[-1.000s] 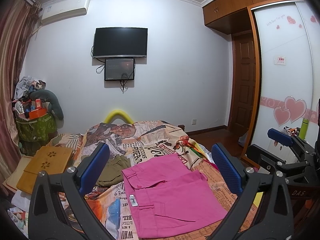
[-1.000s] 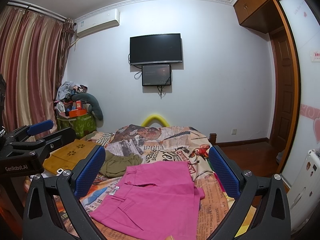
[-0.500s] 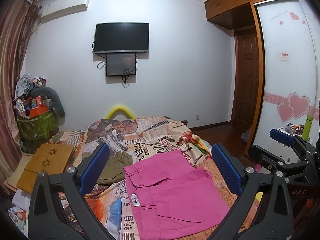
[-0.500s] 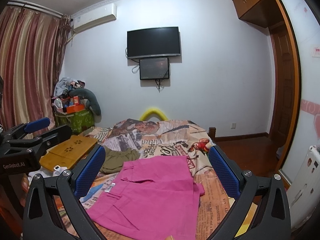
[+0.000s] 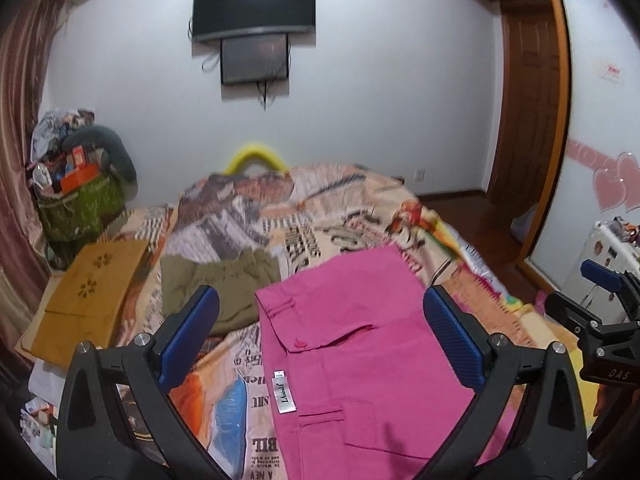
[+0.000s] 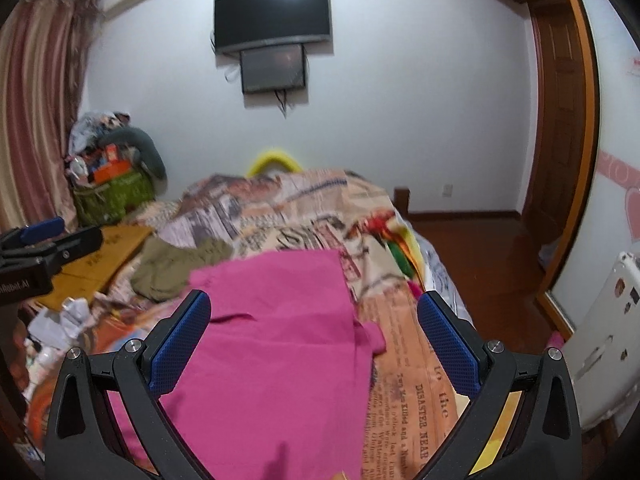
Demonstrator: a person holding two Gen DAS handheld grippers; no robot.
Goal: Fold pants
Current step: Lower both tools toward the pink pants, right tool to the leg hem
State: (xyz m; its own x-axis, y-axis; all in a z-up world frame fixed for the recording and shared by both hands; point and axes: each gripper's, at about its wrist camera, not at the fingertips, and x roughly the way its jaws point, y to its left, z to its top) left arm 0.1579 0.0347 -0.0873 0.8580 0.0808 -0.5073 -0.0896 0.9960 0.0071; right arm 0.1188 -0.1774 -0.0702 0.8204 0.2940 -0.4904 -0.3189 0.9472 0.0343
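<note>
Pink pants (image 5: 360, 344) lie flat on the bed (image 5: 304, 216) atop a newsprint-pattern cover, silver tag (image 5: 283, 396) showing at their left edge, an olive garment (image 5: 224, 284) bunched just beyond their far left corner. Left gripper (image 5: 320, 336) hangs above the pants, jaws wide apart, gripping nothing. Right gripper (image 6: 314, 344) sits over the pants' right side, jaws likewise spread and empty; a wooden board (image 5: 88, 296) lies at the bed's left edge.
</note>
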